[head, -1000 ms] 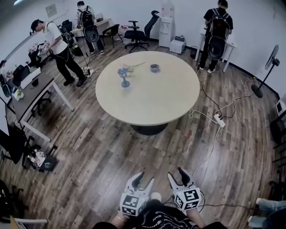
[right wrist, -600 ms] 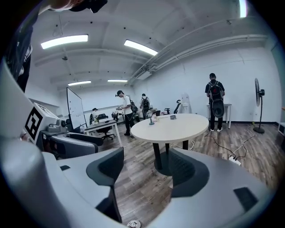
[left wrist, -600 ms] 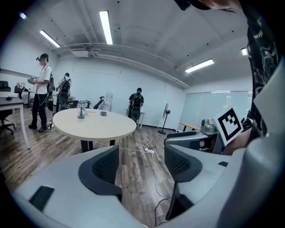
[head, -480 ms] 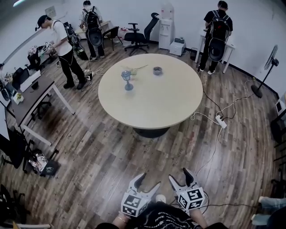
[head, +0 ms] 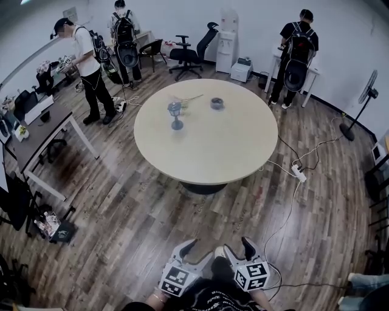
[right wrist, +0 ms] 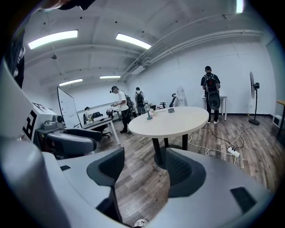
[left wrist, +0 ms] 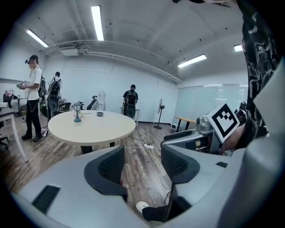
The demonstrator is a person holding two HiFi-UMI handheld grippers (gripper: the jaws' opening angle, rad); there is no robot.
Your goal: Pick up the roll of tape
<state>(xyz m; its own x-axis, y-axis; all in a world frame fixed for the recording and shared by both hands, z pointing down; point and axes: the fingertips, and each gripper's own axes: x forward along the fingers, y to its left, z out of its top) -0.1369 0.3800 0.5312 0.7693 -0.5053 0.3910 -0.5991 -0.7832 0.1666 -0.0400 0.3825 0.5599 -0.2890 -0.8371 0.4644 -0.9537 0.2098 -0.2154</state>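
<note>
Both the left gripper (head: 196, 252) and right gripper (head: 237, 247) gape empty, jaws just eased in slightly; roll of tape (head: 217, 103) sits well ahead of them on the table (head: 200, 161); likely light, stiff; pinch across its ring wall.

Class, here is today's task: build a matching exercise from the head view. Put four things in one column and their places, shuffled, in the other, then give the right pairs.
Things
1. roll of tape
2. power strip
3. pedestal fan
4. water dispenser

Places
A. lying on the wood floor right of the table, with cables running to it
B. against the white wall behind the table
C. on the far side of the round table
D. standing at the picture's far right

Pairs: 1-C, 2-A, 3-D, 4-B
</note>
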